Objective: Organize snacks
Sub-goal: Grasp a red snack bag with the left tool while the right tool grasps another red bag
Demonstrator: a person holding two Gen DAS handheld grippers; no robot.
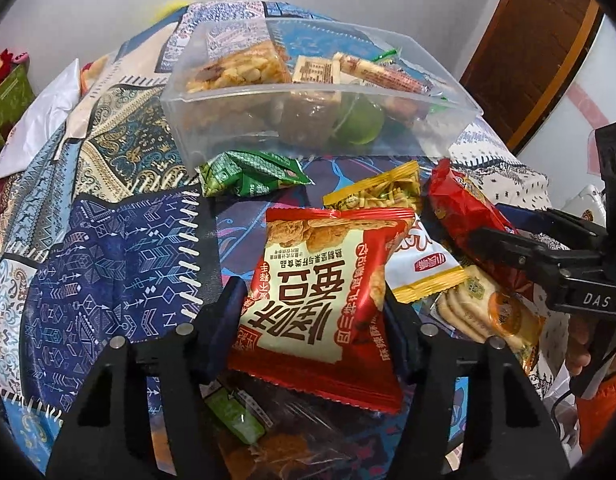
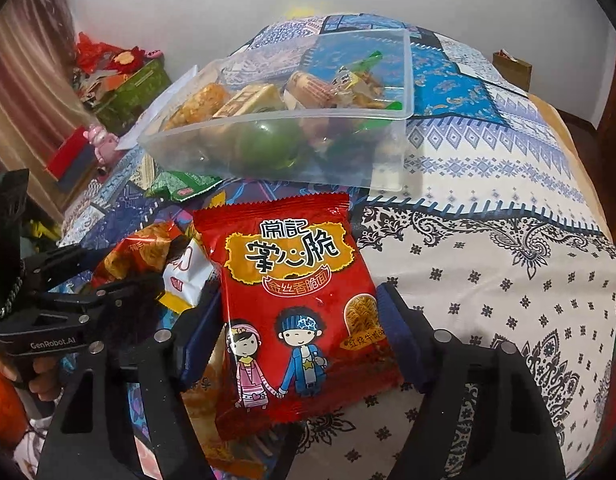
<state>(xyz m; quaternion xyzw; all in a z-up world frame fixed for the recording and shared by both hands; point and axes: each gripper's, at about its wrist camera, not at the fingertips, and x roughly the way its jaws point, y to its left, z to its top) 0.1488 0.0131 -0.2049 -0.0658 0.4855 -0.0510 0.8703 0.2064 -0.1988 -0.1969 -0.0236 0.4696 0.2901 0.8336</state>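
My left gripper is shut on a red and cream snack packet and holds it above the pile of loose snacks. My right gripper is shut on a red noodle snack packet with two cartoon children on it; it also shows in the left wrist view. A clear plastic box with several snacks in it stands beyond both grippers, also in the right wrist view.
Loose snacks lie on the patterned cloth: a green packet, a yellow packet, a white and yellow packet, a cracker pack. Green box and clutter sit off the left edge.
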